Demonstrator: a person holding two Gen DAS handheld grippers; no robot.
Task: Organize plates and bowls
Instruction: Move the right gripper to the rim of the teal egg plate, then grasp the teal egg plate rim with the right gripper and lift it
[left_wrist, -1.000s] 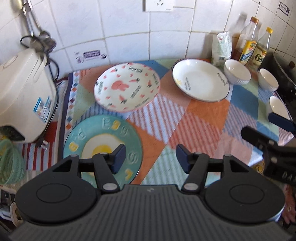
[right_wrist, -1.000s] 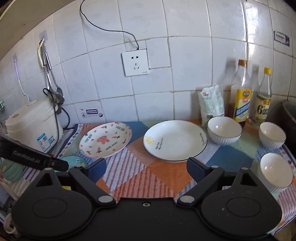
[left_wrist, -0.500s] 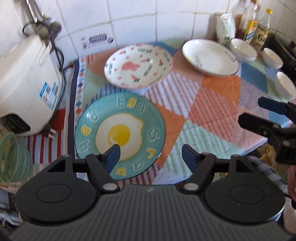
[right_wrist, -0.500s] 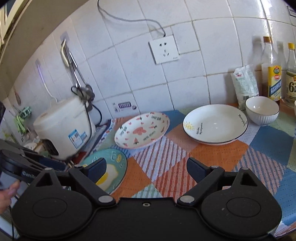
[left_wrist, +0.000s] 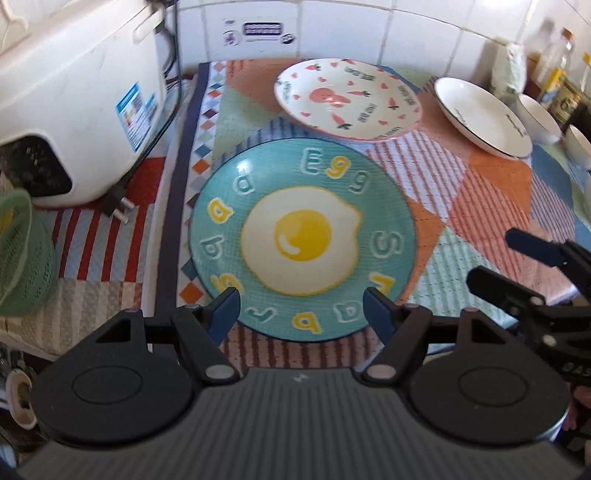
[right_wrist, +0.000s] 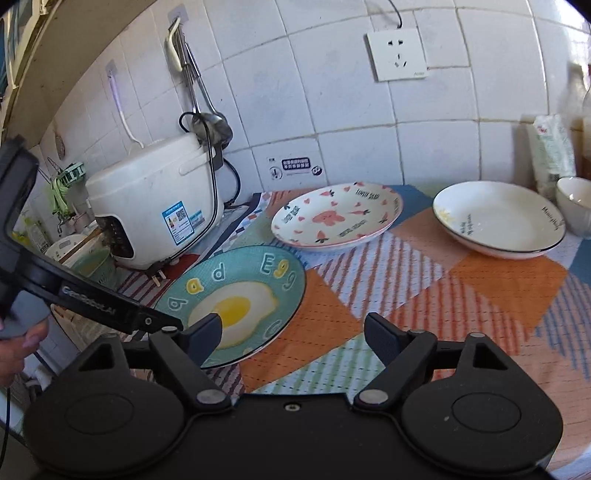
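Observation:
A teal plate with a fried-egg picture lies at the near left of the patchwork cloth. Behind it sit a white plate with pink rabbit and hearts and a plain white deep plate. White bowls stand at the far right. My left gripper is open and empty, hovering over the teal plate's near rim. My right gripper is open and empty, just right of the teal plate; it also shows in the left wrist view.
A white rice cooker with its cord and plug stands at the left. A green mesh basket sits beside it. Bottles and a bag line the tiled wall at the right. Utensils hang above the cooker.
Both grippers have swung left and moved closer to the teal egg plate. The left gripper now sits lower over it. Both stay open.

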